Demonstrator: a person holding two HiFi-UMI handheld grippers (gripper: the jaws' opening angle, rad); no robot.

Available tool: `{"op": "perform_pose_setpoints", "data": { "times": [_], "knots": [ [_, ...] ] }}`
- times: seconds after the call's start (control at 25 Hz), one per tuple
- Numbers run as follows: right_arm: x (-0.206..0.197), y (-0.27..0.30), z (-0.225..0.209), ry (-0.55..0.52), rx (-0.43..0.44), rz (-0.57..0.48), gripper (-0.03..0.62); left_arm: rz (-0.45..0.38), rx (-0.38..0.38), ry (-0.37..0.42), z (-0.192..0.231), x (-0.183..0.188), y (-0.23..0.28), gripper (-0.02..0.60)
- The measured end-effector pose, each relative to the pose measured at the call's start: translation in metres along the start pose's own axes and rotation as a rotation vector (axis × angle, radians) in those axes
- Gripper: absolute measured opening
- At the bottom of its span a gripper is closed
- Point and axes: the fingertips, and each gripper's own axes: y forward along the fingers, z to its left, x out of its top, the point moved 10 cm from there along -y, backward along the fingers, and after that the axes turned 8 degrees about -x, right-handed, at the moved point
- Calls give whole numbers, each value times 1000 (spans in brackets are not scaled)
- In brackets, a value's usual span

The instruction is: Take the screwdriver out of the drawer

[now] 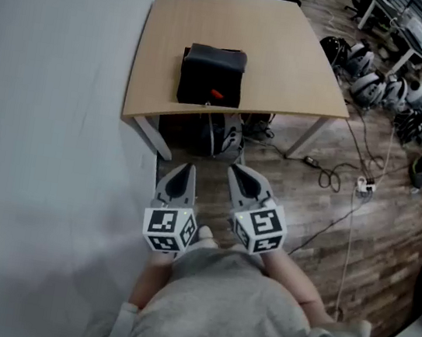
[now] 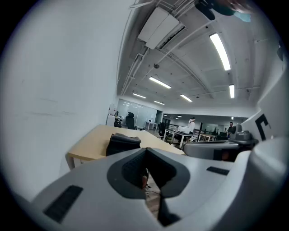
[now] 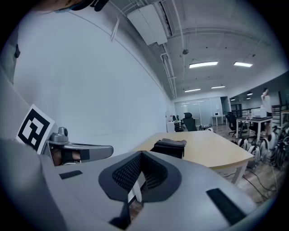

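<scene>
Nearest the camera, the left gripper (image 1: pixel 187 171) and right gripper (image 1: pixel 237 174) are held side by side close to the person's body, over the wooden floor (image 1: pixel 359 225). Each gripper's own view shows its jaws clenched together with nothing between them (left gripper (image 2: pixel 145 151), right gripper (image 3: pixel 141 155)). Farther ahead stands a light wooden table (image 1: pixel 289 65) set against the white wall (image 1: pixel 48 100). On it rests a black drawer box (image 1: pixel 212 70). The screwdriver (image 1: pixel 217 93) appears only as a small orange-red streak at the box's near side, well apart from both grippers. Cables (image 1: pixel 343 180) trail across the floor to the table's right.
</scene>
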Motion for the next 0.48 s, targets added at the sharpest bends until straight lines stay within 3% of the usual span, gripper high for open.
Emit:
{"op": "perform_pose_setpoints", "data": {
  "times": [0.48],
  "knots": [
    [5,8,-4,4,-17,8,-2,15,-5,0,5,2,12,-1]
  ]
}}
